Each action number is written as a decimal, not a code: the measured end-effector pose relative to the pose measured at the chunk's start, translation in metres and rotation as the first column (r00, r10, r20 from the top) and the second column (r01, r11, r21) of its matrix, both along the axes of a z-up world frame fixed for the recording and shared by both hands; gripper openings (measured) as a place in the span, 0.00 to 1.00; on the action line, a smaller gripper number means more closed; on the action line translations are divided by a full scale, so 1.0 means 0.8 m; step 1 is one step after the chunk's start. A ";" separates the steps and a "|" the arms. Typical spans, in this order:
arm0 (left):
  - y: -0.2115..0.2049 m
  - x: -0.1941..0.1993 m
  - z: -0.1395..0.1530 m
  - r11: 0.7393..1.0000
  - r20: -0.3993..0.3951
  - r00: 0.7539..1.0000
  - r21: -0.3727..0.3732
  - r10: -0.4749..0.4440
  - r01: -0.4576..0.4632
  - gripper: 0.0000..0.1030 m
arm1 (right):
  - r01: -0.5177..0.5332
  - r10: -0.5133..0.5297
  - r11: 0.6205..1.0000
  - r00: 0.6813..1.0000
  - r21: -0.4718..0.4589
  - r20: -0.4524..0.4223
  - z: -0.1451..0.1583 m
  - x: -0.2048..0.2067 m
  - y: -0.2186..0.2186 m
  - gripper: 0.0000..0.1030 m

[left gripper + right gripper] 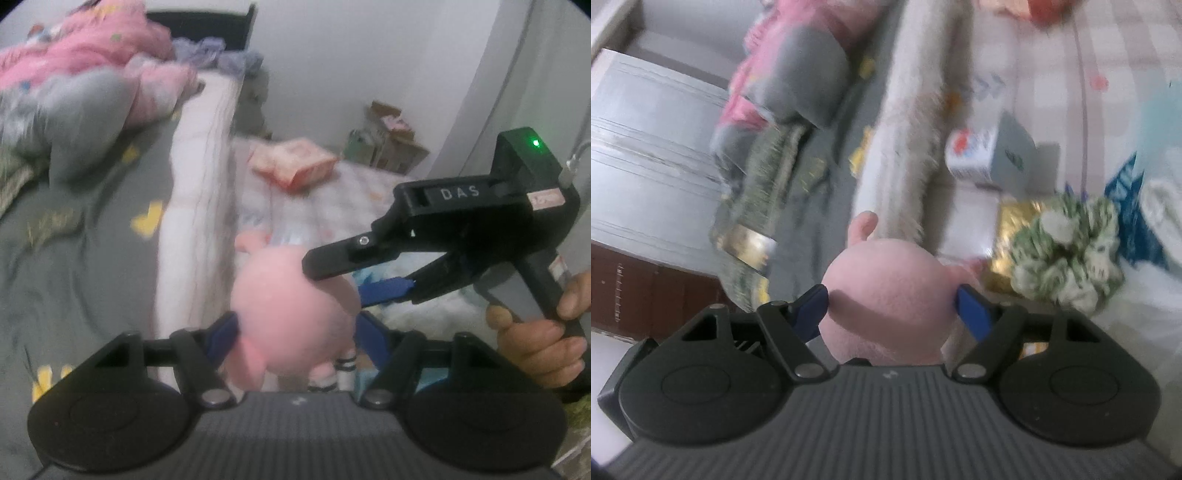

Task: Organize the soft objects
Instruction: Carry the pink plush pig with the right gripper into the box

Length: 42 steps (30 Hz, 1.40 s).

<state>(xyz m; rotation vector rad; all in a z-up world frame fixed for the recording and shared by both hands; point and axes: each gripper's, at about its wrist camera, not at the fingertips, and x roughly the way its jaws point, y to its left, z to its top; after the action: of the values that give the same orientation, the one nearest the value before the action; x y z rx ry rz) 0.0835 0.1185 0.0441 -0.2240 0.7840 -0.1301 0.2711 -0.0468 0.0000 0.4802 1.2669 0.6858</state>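
Observation:
A pink plush toy is held in the air between both grippers. My left gripper is shut on its round body, blue pads pressed into each side. My right gripper comes in from the right in the left wrist view and grips the toy's upper right side. In the right wrist view the right gripper is shut on the same pink plush, its blue pads against both sides. A pink ear sticks up beyond it.
A bed with a grey sheet carries a grey pillow and a pink blanket. A white furry strip runs along its edge. A pink packet, a green-white scrunchie and a small box lie on the pale checked surface.

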 end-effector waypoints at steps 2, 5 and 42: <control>-0.014 0.003 0.019 1.000 0.033 0.999 0.019 -0.019 0.018 0.69 | 0.020 -0.021 1.000 0.999 0.024 0.030 0.019 -0.002 -0.015 0.74; -0.042 0.012 0.044 0.997 0.071 0.995 0.038 -0.068 0.066 0.69 | 0.062 -0.066 0.996 0.995 0.058 0.071 0.049 -0.007 -0.050 0.74; -0.501 0.249 -0.074 0.784 -0.228 0.764 0.004 -0.604 0.621 0.69 | 0.626 -0.623 0.774 0.780 -0.092 0.059 -0.026 -0.015 -0.588 0.74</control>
<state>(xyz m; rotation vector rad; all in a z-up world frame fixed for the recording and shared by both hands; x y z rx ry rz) 0.2830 -0.2822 -0.0154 0.1106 1.0587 -0.7104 0.2593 -0.5175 -0.0209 0.7555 1.0190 0.0525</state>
